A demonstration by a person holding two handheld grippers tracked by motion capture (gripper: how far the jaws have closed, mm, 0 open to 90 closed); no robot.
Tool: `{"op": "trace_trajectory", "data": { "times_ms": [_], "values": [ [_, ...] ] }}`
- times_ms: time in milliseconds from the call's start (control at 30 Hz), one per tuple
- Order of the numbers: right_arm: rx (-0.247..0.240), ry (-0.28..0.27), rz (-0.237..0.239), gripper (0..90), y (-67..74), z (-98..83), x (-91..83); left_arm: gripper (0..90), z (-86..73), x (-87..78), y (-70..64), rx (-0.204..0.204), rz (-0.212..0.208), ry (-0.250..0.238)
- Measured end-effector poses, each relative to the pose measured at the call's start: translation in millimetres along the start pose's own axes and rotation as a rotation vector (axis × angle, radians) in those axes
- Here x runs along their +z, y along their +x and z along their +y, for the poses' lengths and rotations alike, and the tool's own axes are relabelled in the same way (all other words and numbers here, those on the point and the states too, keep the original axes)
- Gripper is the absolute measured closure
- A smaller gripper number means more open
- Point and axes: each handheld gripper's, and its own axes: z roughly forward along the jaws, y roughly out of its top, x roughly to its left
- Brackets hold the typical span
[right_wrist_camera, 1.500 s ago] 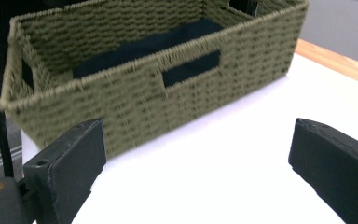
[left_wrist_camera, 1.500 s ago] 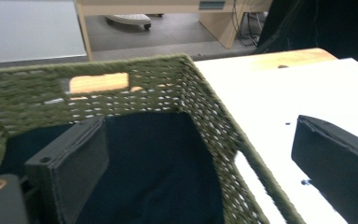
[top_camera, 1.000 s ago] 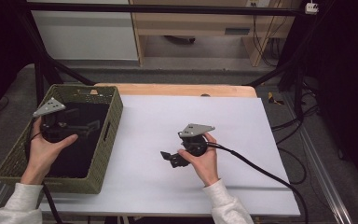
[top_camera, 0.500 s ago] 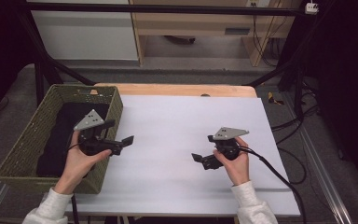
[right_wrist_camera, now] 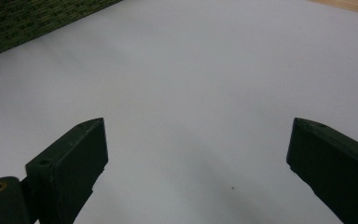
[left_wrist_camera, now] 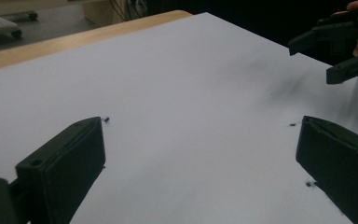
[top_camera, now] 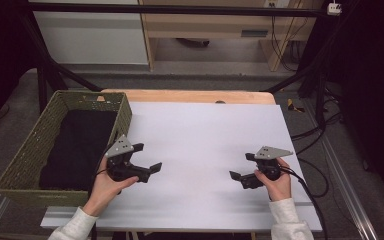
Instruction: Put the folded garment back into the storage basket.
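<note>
**Both grippers empty over the white sheet, black cloth in the basket**

High view: no brand, label or writing can be read anywhere; the left gripper [top_camera: 146, 157] hovers over the white sheet [top_camera: 205, 140] just right of the green woven basket [top_camera: 36, 142], jaws spread and empty; the black cloth [top_camera: 77, 145] lies inside the basket, filling its floor; the right gripper [top_camera: 241, 166] hangs over the sheet's right part, well apart from the left one, jaws likewise apart and holding nothing; a second ago the left gripper was down inside the basket over the cloth, and half a second ago at the basket's right wall; the right gripper has drifted rightward from the sheet's middle; the wooden worktop [top_camera: 190, 96] shows as a strip beyond the sheet.

Left gripper view: the two black jaws stand wide apart over bare white sheet with a few dark specks; the right gripper shows far off at the upper right.

Right gripper view: jaws wide apart over the white sheet; the basket's green weave lies at the upper left.
</note>
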Motion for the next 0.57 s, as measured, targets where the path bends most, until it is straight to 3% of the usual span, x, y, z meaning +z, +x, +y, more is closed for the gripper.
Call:
{"op": "trace_trajectory", "data": {
  "times_ms": [100,367,567],
  "values": [
    [0.012,0.005,0.004,5.4,-5.6,-9.2,-4.1,0.9,-9.4,7.9,-2.6,0.009,-0.001,0.035],
    [0.034,0.030,0.019,5.3,-14.4,-32.0,-9.9,0.9,-27.7,16.6,-1.7,-0.004,-0.002,0.053],
    [0.041,0.047,0.017,5.3,-15.6,-36.7,-7.3,0.9,-35.5,19.2,-1.4,-0.016,0.005,0.062]
  ]
}}
